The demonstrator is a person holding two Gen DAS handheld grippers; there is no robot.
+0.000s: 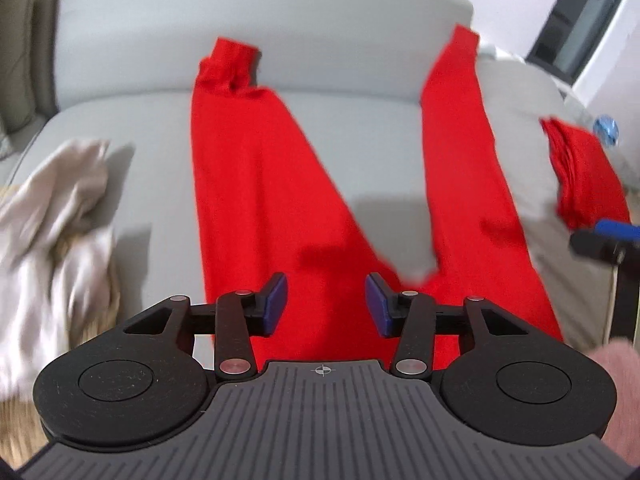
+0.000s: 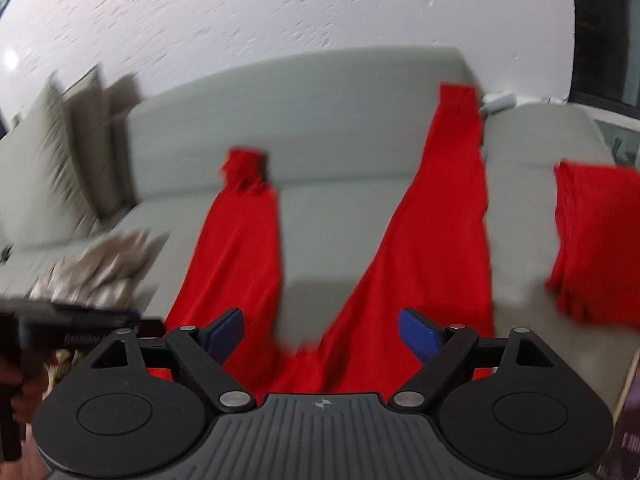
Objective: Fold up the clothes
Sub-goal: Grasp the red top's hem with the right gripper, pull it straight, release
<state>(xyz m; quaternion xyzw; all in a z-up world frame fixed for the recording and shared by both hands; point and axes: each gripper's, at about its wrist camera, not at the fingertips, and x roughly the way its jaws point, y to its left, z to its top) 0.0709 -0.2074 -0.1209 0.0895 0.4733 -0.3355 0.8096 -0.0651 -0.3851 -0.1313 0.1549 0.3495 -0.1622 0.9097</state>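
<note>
Red trousers (image 1: pixel 256 184) lie spread on a grey sofa, legs pointing toward the backrest, waist end near me; they also show in the right wrist view (image 2: pixel 432 240). My left gripper (image 1: pixel 326 304) is open and empty, hovering over the trousers' crotch area. My right gripper (image 2: pixel 322 338) is open and empty above the same end. A folded red garment (image 1: pixel 584 172) rests on the sofa's right arm, seen in the right wrist view too (image 2: pixel 596 240). The right gripper's tip (image 1: pixel 604 236) shows at the left view's right edge.
A crumpled beige garment (image 1: pixel 56 216) lies on the seat to the left, also in the right wrist view (image 2: pixel 100 276). The grey sofa backrest (image 1: pixel 260 28) rises behind. Beige cushions (image 2: pixel 72 152) stand at the far left. A white wall is behind.
</note>
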